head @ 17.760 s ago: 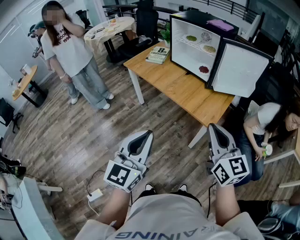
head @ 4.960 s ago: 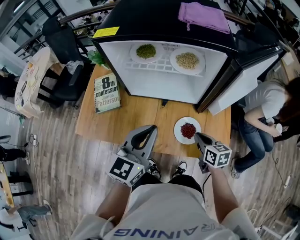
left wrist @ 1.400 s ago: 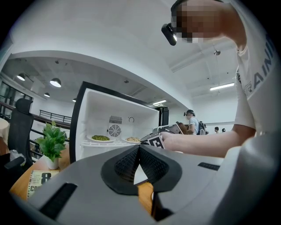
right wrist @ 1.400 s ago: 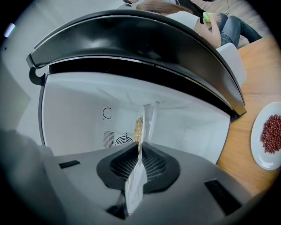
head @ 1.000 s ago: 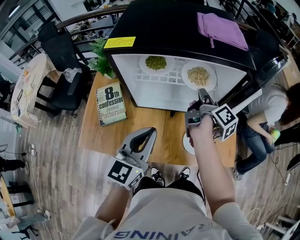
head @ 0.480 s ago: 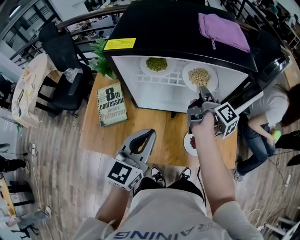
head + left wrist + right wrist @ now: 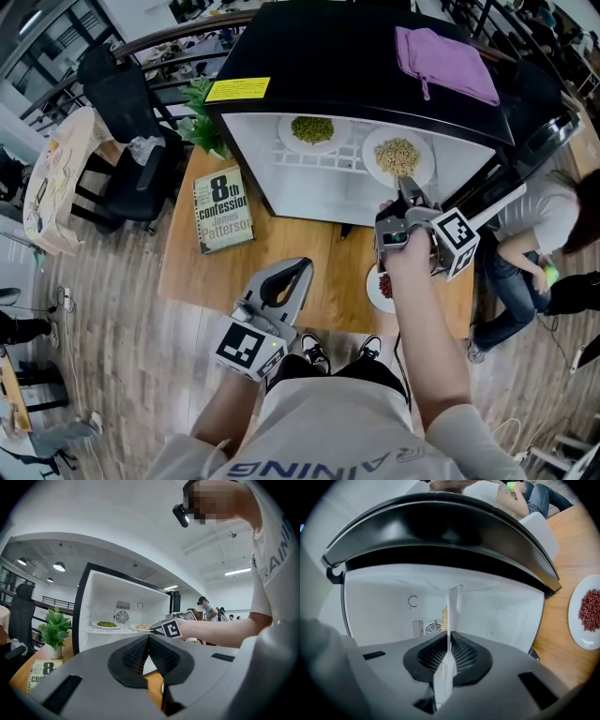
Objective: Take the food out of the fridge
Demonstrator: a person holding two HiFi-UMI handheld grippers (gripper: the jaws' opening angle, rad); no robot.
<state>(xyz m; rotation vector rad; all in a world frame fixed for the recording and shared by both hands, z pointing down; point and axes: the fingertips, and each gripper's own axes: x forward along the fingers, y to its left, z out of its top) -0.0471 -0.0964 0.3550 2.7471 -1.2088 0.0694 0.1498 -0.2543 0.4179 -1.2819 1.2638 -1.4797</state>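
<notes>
The right gripper [image 7: 405, 186] is reaching into the open mini fridge [image 7: 319, 192]. Its jaws have just been closing and are now pinching the near rim of the plate of pale grains [image 7: 397, 153], which is showing edge-on between the pads in the right gripper view. That plate is sitting on the right side of the wire shelf [image 7: 328, 157]. The food on it is possibly cooked grain or sprouts, too small to tell. A plate of green food [image 7: 312, 127] is resting on the left of the same shelf.

A plate of red beans [image 7: 587, 611] is lying on the wooden table [image 7: 281, 248] just in front of the fridge, partly under the right forearm. The left gripper [image 7: 296, 269] is hanging low over the table's near edge, jaws together with nothing between them. A paperback book [image 7: 223, 208] is lying at the table's left, and a purple cloth [image 7: 442, 58] is lying on the fridge's black top.
</notes>
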